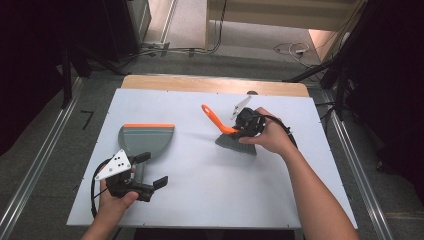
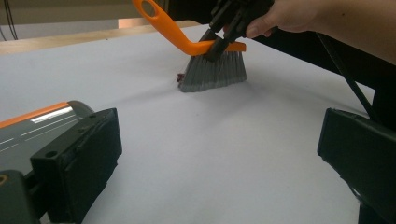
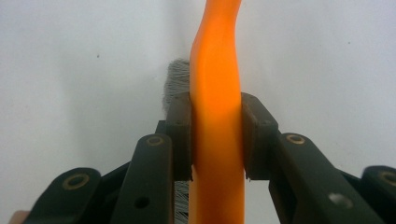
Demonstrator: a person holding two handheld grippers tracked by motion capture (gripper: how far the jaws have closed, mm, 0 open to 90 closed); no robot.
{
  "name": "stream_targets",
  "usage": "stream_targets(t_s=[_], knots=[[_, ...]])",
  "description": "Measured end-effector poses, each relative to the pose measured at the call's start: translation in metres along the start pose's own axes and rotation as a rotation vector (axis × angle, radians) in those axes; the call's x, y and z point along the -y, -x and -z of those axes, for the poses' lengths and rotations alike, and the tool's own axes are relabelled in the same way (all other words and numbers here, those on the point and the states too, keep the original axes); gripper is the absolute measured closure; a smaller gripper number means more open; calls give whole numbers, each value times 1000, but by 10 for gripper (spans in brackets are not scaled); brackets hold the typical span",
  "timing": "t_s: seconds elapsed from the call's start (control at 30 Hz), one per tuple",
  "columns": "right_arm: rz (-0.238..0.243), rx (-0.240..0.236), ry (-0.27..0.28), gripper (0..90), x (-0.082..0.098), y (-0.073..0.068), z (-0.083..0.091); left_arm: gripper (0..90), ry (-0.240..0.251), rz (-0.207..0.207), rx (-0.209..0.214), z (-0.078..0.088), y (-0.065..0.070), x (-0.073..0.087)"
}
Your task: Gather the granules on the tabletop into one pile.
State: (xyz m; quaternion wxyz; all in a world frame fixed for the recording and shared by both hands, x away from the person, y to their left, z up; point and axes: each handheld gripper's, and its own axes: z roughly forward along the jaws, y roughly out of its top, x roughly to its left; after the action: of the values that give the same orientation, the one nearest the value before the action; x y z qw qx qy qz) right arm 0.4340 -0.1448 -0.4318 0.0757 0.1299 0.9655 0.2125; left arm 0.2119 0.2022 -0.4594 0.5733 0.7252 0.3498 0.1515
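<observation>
Near left, my left gripper (image 1: 152, 170) sits with jaws spread, empty, just beside the dustpan (image 1: 146, 140) on the counter (image 1: 210, 200). Far right, right gripper (image 1: 243, 131) pinches the brush (image 1: 235, 140); its handle slants up, far-left. The sweep should run left toward the pan.

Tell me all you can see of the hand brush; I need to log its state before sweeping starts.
The hand brush has an orange, plastic-looking handle with a hanging hole at its raised end and a block of grey bristles. It stands bristles-down on the white table, handle slanting up and away. The right gripper is shut on the handle just above the bristles. A small dark speck lies at the bristle edge.
</observation>
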Motion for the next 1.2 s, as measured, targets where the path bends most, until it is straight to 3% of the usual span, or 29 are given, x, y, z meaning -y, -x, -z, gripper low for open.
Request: stream_targets(t_s=[0.27,0.37,0.47,0.57,0.67,0.87,1.03,1.2], knots=[[-18,9,-15,677,0,-9,6,7,1,1,-2,0,0,0],[-32,-15,-7,679,2,-12,10,7,-3,0,0,0,0,0],[-59,-32,22,679,6,-12,18,7,-5,-4,-1,-1,0,0],[-69,-27,54,679,9,-9,28,7,-3,-2,3,-1,1,0],[-112,-6,88,680,13,-6,38,7,-4,-4,1,-1,1,0],[-260,60,110,679,27,3,51,7,-3,-3,0,-1,1,0],[-450,155,90,679,41,5,50,7,-5,-4,1,-1,1,0],[-543,292,24,680,47,-2,42,7,-5,-4,1,-2,1,0]])
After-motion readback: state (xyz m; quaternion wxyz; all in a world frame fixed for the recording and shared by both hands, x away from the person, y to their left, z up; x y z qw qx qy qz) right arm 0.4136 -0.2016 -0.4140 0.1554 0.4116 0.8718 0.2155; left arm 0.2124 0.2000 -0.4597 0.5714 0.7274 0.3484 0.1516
